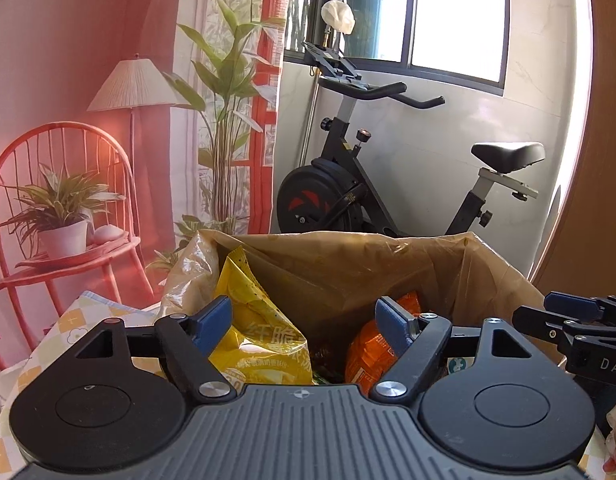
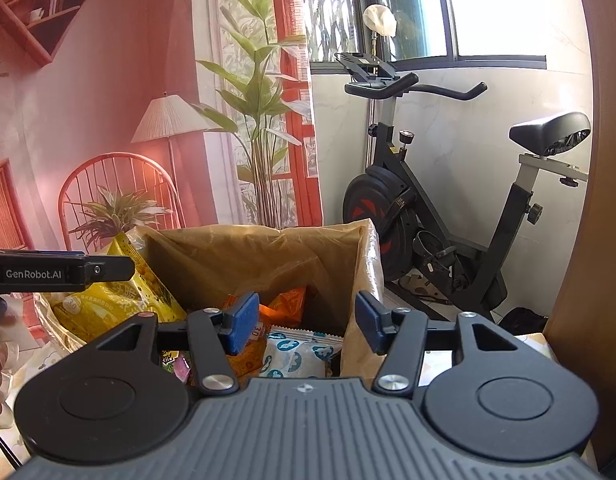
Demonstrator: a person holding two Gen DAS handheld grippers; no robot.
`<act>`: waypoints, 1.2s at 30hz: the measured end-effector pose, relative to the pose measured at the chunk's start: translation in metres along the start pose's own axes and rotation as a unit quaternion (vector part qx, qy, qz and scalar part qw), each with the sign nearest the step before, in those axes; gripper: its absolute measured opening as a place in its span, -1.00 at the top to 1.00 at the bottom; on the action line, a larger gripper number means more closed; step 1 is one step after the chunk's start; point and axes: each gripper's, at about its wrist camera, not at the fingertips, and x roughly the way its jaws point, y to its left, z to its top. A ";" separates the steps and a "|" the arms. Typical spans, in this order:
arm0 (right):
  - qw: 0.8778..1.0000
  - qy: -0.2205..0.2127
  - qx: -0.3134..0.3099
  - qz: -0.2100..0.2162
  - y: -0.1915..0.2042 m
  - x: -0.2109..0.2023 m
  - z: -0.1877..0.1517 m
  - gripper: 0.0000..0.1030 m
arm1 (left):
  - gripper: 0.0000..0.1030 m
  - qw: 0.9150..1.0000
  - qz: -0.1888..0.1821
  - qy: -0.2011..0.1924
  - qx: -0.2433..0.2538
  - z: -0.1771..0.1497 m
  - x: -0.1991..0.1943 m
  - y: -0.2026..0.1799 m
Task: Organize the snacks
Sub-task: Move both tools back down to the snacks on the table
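A box lined with a brown plastic bag [image 1: 348, 264] holds the snacks. A yellow chip bag [image 1: 255, 320] leans at its left side and an orange packet [image 1: 368, 352] lies lower in it. My left gripper [image 1: 303, 324] is open and empty just above the box, its blue pads on either side of the two packs. In the right wrist view the same lined box [image 2: 247, 256] shows the yellow bag [image 2: 119, 304], an orange packet [image 2: 283, 300] and a white packet with blue print [image 2: 295, 352]. My right gripper [image 2: 308, 320] is open and empty over the box.
An exercise bike [image 1: 388, 184] stands behind the box by the white wall and window. A printed backdrop with a red chair, lamp and plants [image 1: 87, 160] hangs at the left. A checked cloth [image 1: 79, 324] covers the table. A wooden panel [image 2: 588, 240] rises at the right.
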 end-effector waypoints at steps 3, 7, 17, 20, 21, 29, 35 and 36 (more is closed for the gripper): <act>1.000 -0.010 -0.011 0.008 0.004 -0.012 -0.002 -0.37 | -0.57 1.000 0.015 -0.007 -0.010 -0.004 -0.017 0.007; 0.999 -0.029 -0.020 0.026 0.009 -0.027 -0.010 -0.50 | -0.57 0.999 0.018 -0.031 -0.002 -0.014 -0.045 0.014; 0.995 -0.073 -0.024 0.063 0.008 -0.062 -0.042 -0.62 | -0.56 0.998 0.045 -0.033 -0.005 -0.057 -0.091 0.041; 0.995 -0.077 -0.033 0.058 -0.002 -0.067 -0.059 -0.62 | -0.56 0.998 0.048 -0.027 -0.018 -0.072 -0.095 0.051; 0.995 -0.072 -0.030 0.056 -0.006 -0.067 -0.065 -0.62 | -0.56 0.998 0.050 -0.020 -0.021 -0.077 -0.095 0.055; 1.000 0.002 0.016 0.000 -0.034 -0.053 -0.120 -0.48 | -0.53 0.994 0.078 0.043 -0.070 -0.122 -0.074 0.062; 0.989 0.101 0.109 0.004 -0.065 -0.021 -0.152 -0.39 | -0.53 0.994 0.090 0.048 -0.050 -0.130 -0.065 0.056; 0.987 0.113 0.113 0.003 -0.070 -0.017 -0.154 -0.39 | -0.52 0.993 0.093 0.051 -0.047 -0.130 -0.062 0.056</act>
